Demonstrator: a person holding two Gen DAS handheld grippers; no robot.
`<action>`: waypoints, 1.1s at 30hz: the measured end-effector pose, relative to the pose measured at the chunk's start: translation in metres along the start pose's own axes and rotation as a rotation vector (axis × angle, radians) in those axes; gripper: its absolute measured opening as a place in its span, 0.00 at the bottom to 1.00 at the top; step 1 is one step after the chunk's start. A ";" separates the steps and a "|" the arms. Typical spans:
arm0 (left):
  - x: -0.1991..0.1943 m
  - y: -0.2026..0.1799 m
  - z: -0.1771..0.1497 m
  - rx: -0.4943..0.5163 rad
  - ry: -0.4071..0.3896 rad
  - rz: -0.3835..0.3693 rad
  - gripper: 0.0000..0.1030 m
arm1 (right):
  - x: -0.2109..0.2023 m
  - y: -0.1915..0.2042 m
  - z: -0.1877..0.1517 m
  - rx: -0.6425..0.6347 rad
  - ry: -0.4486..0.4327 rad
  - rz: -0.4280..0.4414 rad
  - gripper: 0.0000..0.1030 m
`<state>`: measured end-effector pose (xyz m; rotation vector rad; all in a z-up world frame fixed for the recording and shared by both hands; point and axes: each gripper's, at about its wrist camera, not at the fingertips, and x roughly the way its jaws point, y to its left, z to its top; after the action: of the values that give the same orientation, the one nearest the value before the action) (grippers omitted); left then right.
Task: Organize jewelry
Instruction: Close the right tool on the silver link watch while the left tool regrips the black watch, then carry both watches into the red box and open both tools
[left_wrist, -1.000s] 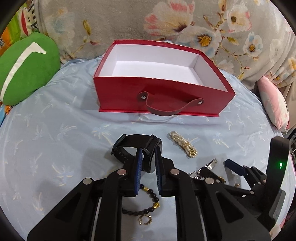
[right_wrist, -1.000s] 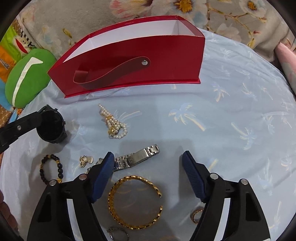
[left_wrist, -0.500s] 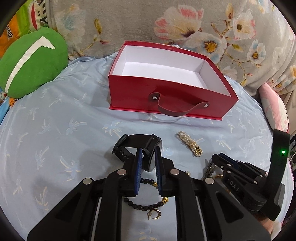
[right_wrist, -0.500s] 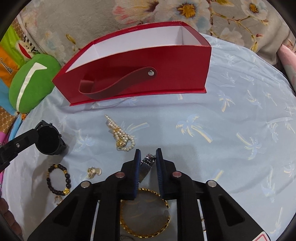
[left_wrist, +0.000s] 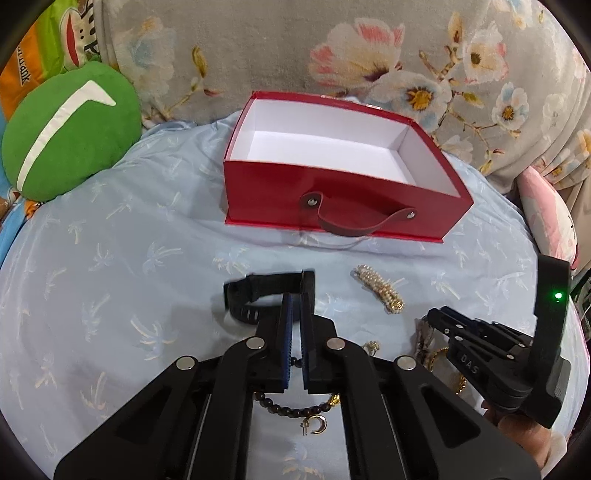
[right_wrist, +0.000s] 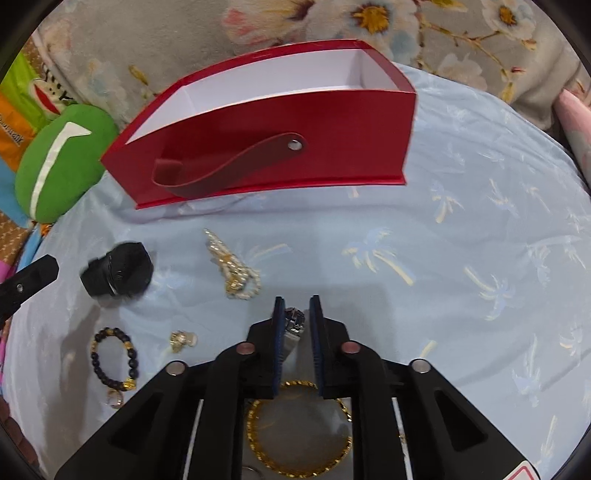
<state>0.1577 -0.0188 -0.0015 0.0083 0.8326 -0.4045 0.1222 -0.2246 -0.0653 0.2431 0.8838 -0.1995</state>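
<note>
An open red box (left_wrist: 332, 192) with a white inside and a dark strap handle stands on the blue cloth; it also shows in the right wrist view (right_wrist: 280, 147). My left gripper (left_wrist: 294, 306) is shut on a black watch (left_wrist: 258, 295), lifted a little; the watch looks blurred in the right wrist view (right_wrist: 118, 269). My right gripper (right_wrist: 295, 314) is shut on a silver metal watch band (right_wrist: 293, 323). A pearl bracelet (right_wrist: 232, 266), a black bead bracelet (right_wrist: 114, 362), a small gold piece (right_wrist: 181, 338) and a gold bangle (right_wrist: 299, 435) lie on the cloth.
A green cushion (left_wrist: 70, 129) lies at the far left. A floral fabric backrest (left_wrist: 332, 48) rises behind the box. A pink cushion (left_wrist: 550, 221) is at the right edge. The right gripper body (left_wrist: 509, 354) shows in the left wrist view.
My right gripper has shut on the silver watch band. My left gripper has lifted the black watch and turned it; the watch is now blurred with motion.
</note>
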 end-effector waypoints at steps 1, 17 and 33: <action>0.002 0.002 -0.001 -0.008 0.009 -0.005 0.03 | -0.002 -0.001 -0.003 0.007 -0.002 -0.009 0.41; 0.043 0.004 -0.011 -0.058 0.102 0.022 0.71 | 0.006 0.028 -0.015 -0.080 0.006 -0.054 0.13; 0.083 -0.011 -0.002 0.000 0.127 0.084 0.12 | -0.006 0.020 -0.017 -0.047 -0.005 0.022 0.10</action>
<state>0.2025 -0.0577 -0.0611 0.0694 0.9542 -0.3267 0.1116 -0.2007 -0.0682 0.2086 0.8799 -0.1588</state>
